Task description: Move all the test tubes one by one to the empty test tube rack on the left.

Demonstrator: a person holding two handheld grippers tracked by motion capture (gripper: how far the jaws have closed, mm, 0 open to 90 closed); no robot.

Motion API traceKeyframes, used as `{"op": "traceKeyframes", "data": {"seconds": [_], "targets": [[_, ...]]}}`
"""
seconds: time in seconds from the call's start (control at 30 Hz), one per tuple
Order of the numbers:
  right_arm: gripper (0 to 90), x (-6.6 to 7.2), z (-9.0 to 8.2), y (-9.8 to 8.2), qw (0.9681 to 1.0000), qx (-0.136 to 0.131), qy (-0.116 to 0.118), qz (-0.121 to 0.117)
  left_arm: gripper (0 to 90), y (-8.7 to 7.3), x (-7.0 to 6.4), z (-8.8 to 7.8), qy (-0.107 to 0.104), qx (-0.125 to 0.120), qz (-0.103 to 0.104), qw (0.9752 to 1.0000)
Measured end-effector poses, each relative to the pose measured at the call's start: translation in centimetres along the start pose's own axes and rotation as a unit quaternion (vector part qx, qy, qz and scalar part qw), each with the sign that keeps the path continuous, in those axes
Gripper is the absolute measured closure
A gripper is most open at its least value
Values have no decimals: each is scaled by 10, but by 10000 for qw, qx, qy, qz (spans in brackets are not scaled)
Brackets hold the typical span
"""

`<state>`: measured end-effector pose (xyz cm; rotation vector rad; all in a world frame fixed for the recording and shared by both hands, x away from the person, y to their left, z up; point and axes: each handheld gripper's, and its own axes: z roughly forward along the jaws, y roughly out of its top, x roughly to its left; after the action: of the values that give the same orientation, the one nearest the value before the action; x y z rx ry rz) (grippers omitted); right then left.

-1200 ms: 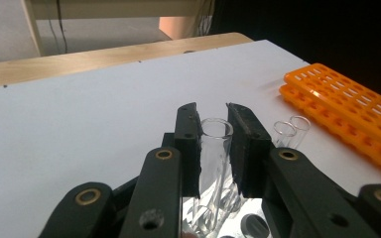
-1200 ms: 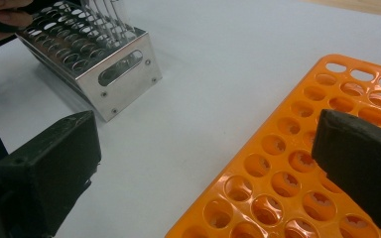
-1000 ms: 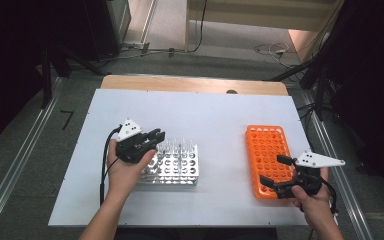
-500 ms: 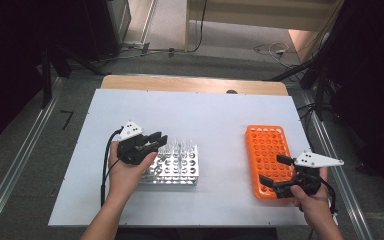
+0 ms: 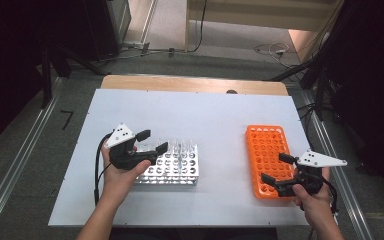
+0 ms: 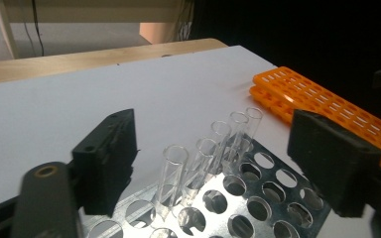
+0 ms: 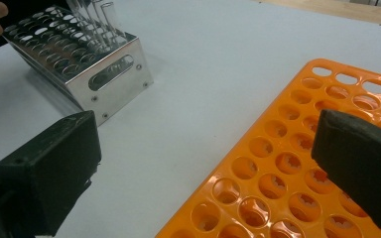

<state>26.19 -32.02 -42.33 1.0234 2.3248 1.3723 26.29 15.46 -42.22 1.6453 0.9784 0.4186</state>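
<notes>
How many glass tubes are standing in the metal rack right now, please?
5 glass tubes stand in one row along the far edge of the metal rack, between the left gripper's open jaws; others may be hidden.

Metal rack (image 6: 258,198) cut off below, orange rack (image 7: 297,178) cropped at right

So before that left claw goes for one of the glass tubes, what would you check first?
1. Left gripper jaws have just been opening, nothing between the pads: ok.
2. Glass tubes upright in the metal rack: ok.
3. Nearest tube lined up between the jaws: cannot tell.
4. Orange rack has free holes: ok.
5. Right gripper open, over the orange rack's near end: ok.
</notes>
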Motion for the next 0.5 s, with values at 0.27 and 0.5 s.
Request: {"op": "traceKeyframes", "data": {"seconds": [0.27,0.5], "targets": [[0,-1,0,-1,10000,-13,-35,-6,45,-1,-6,-8,-115,-83,112,9998],[0,-3,1,-2,10000,-29,-46,-32,0,-4,-8,-18,-296,-176,160,9993]]}}
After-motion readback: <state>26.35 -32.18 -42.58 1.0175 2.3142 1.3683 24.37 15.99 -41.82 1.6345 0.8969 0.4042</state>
